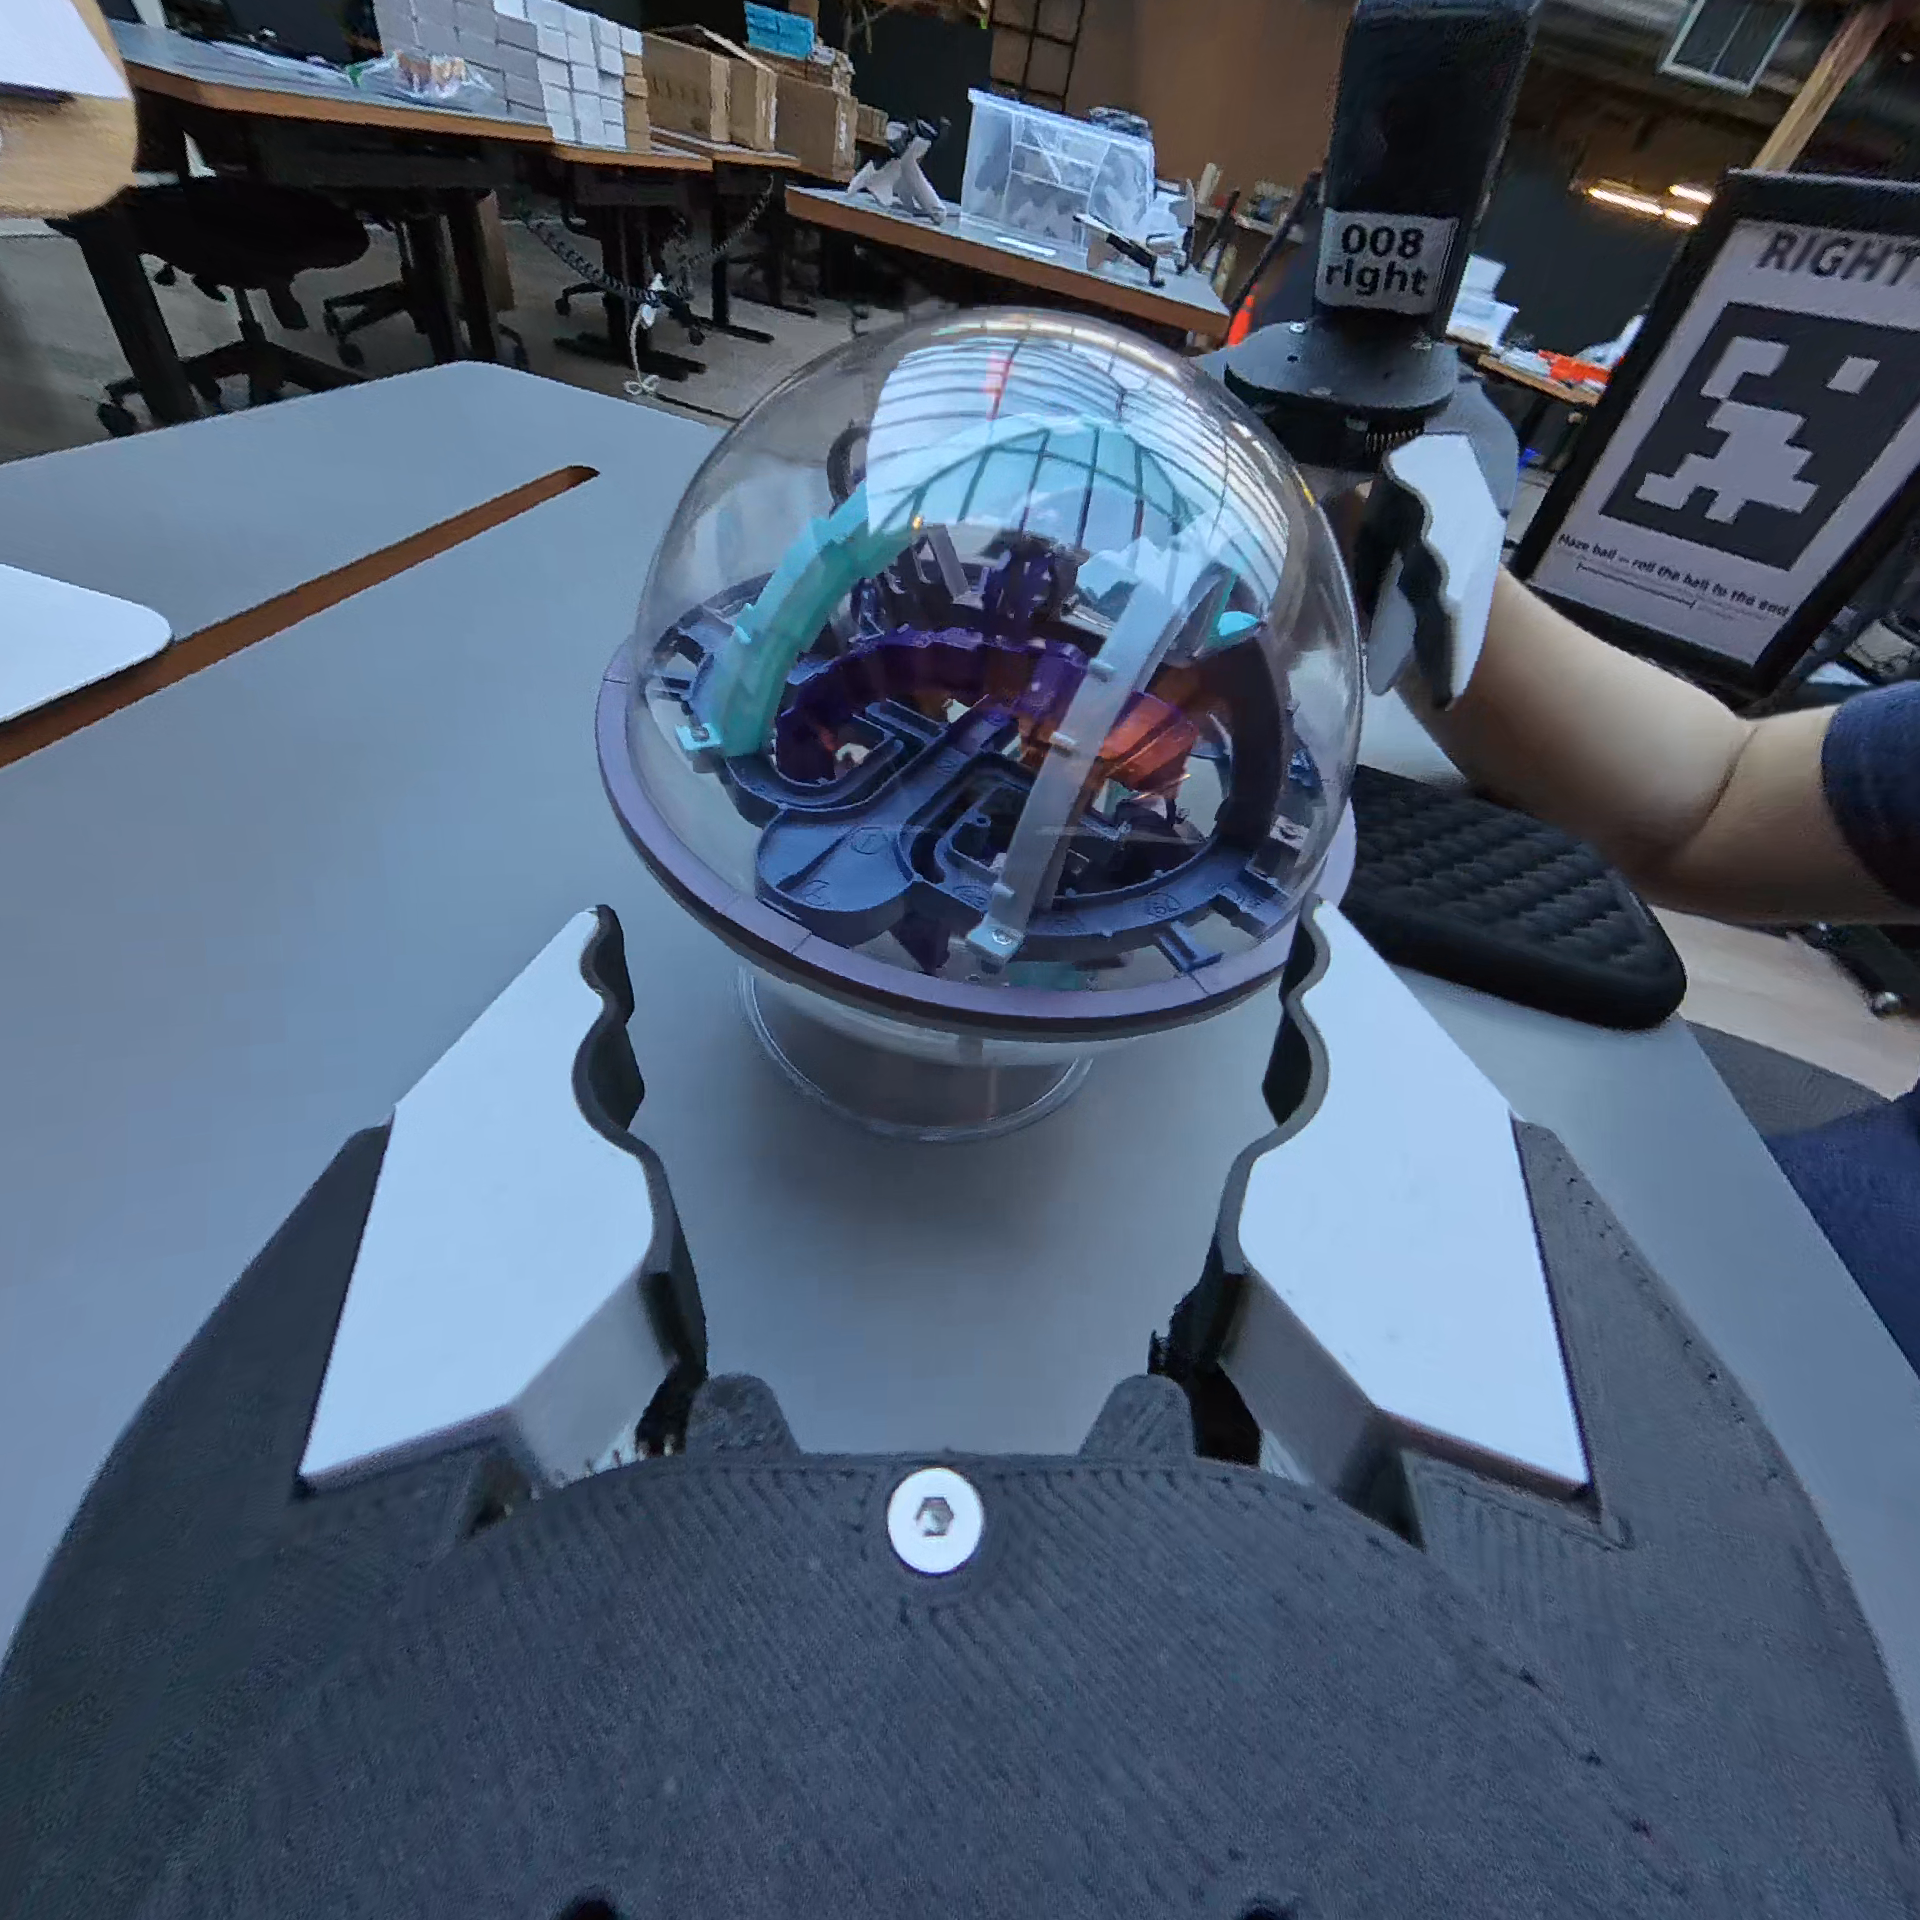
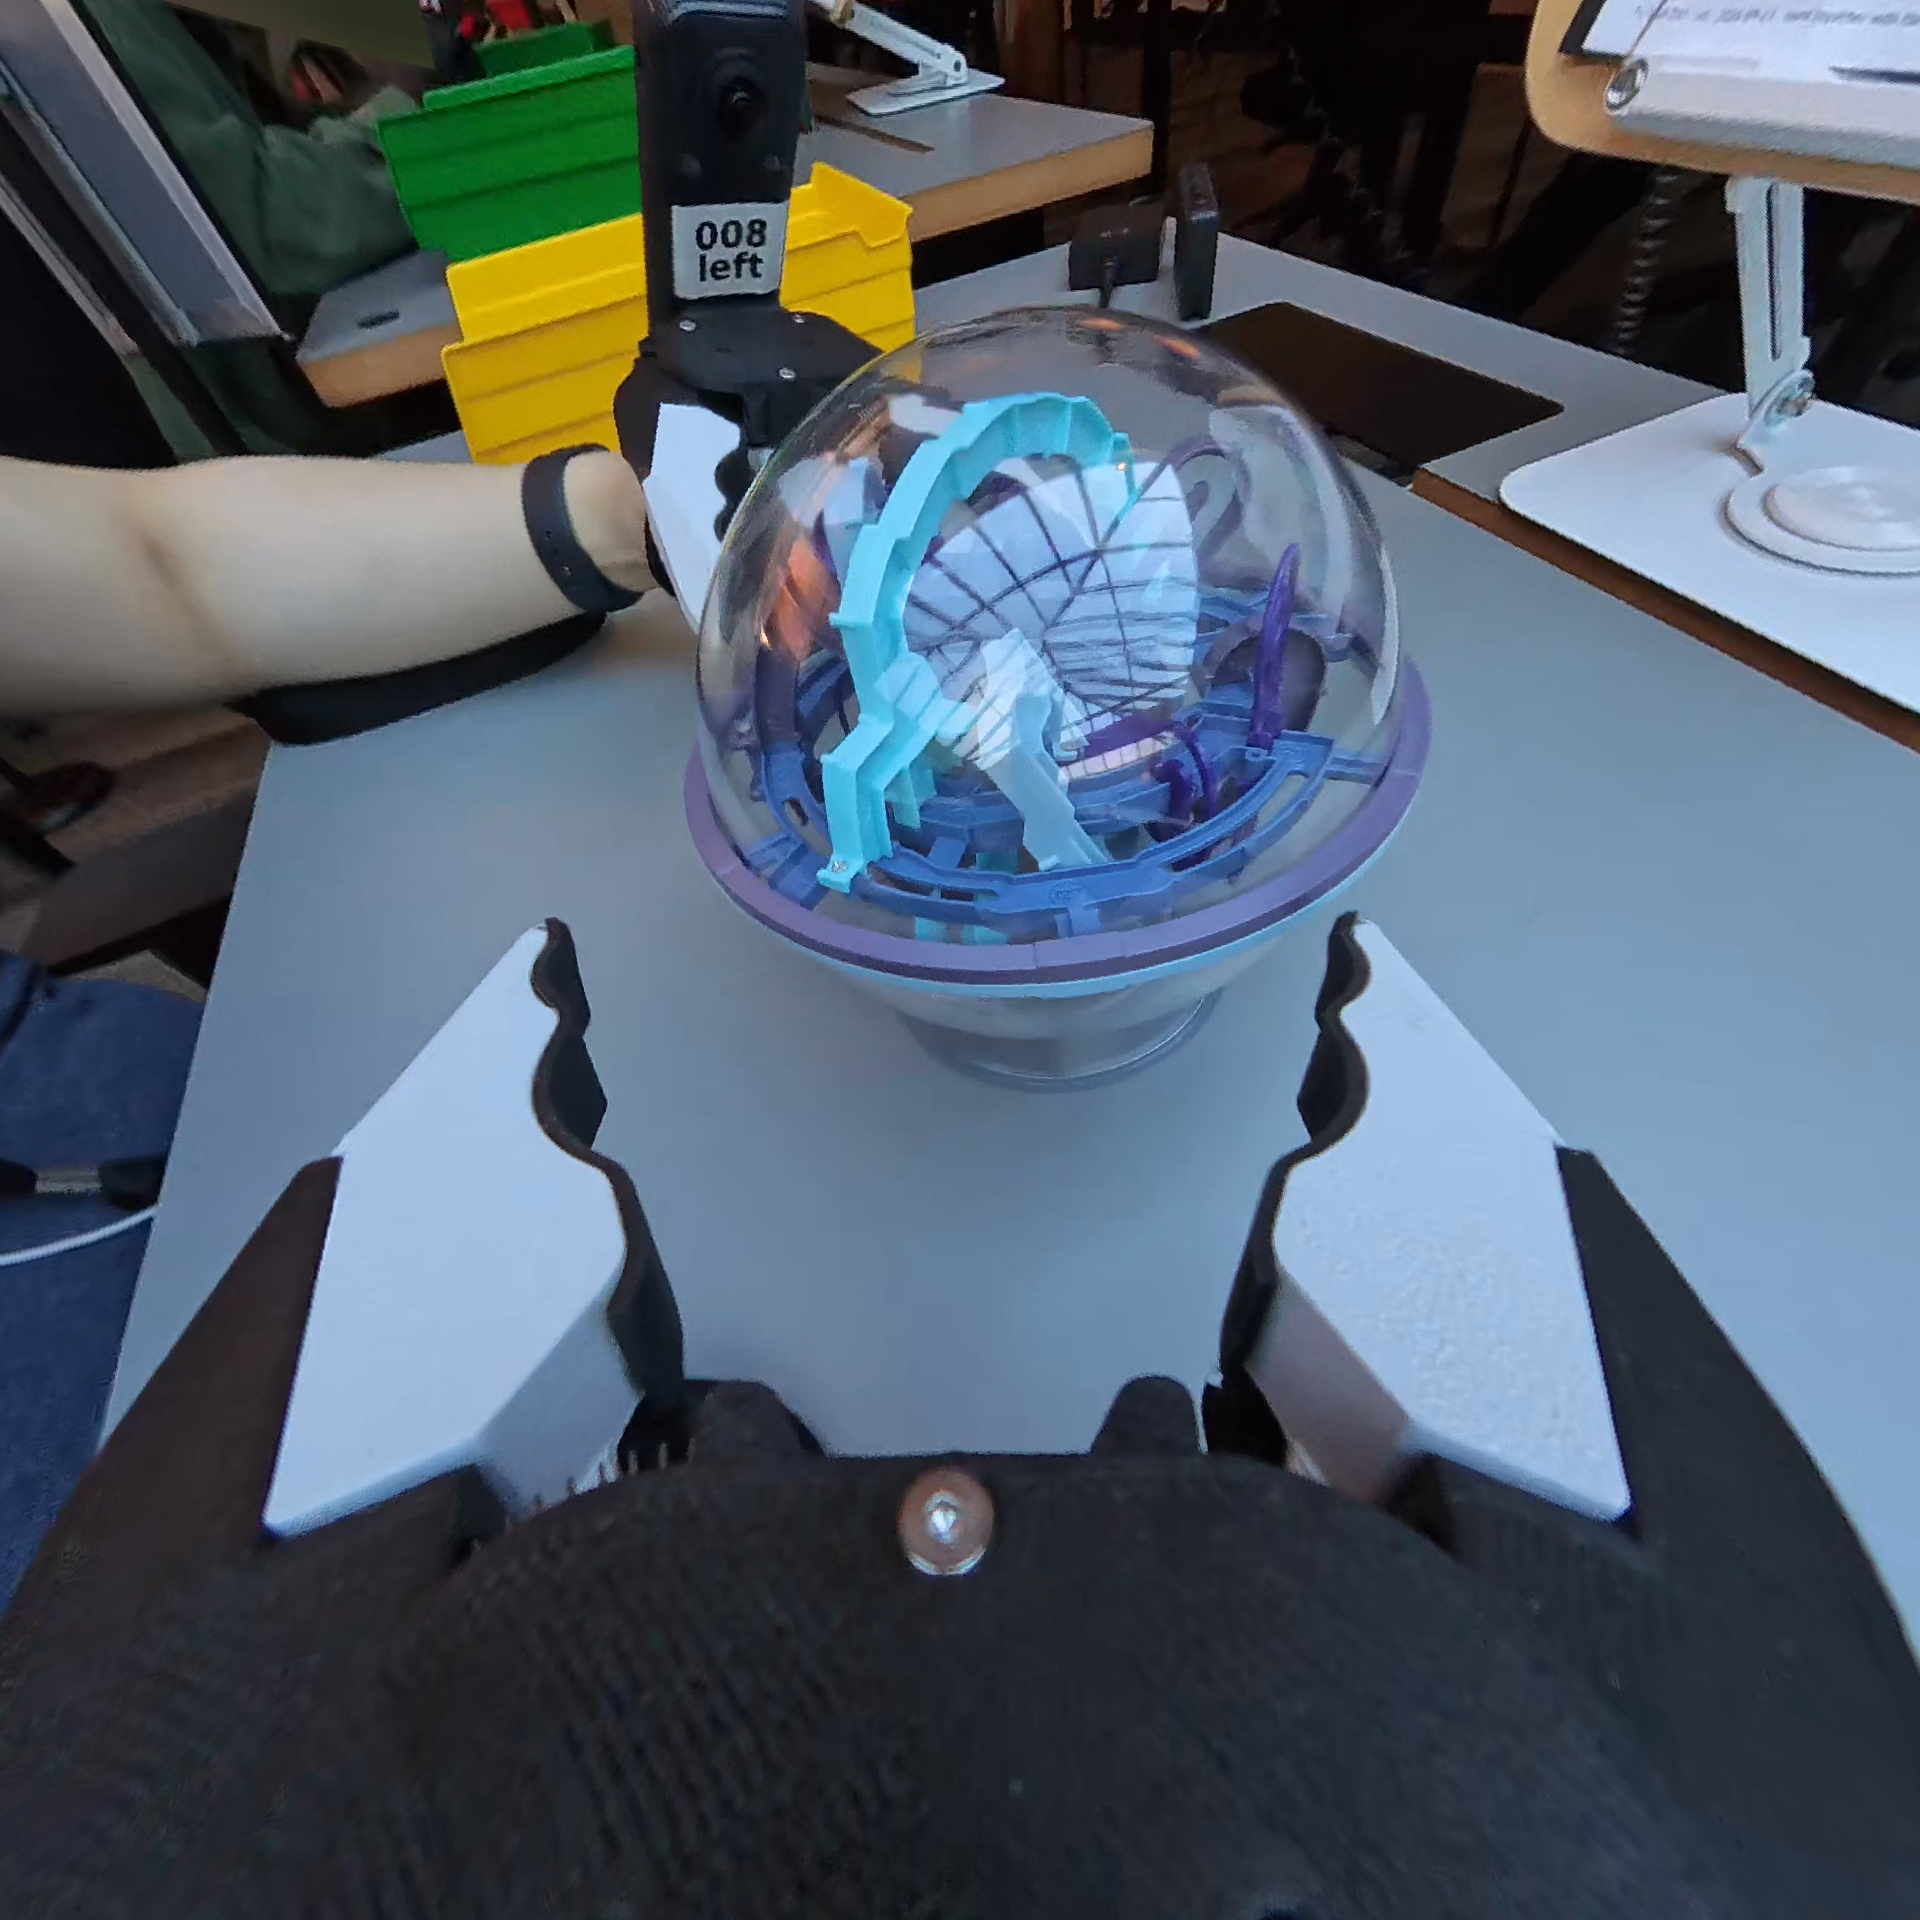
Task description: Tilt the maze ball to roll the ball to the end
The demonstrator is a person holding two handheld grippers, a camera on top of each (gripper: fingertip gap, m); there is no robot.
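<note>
The maze ball (image 1: 977, 665) is a clear sphere with blue, teal and purple tracks inside and a purple rim band. It rests on a clear round stand (image 1: 914, 1070) on the grey table (image 1: 312, 831). It also shows in the right wrist view (image 2: 1049, 665). My left gripper (image 1: 951, 935) is open, its fingertips just short of the ball on either side. My right gripper (image 2: 951, 935) is open too, just short of the ball from the opposite side. Neither touches it. I cannot pick out the small ball inside. Each gripper shows behind the sphere in the other's view.
A black mat (image 1: 1507, 904) lies at the table's right edge. A framed marker sign (image 1: 1745, 436) stands behind it. A white lamp base (image 2: 1766, 509) sits on a pad. Yellow bins (image 2: 644, 322) and a green bin (image 2: 509, 156) stand beyond the table. A slot (image 1: 312, 592) cuts the tabletop.
</note>
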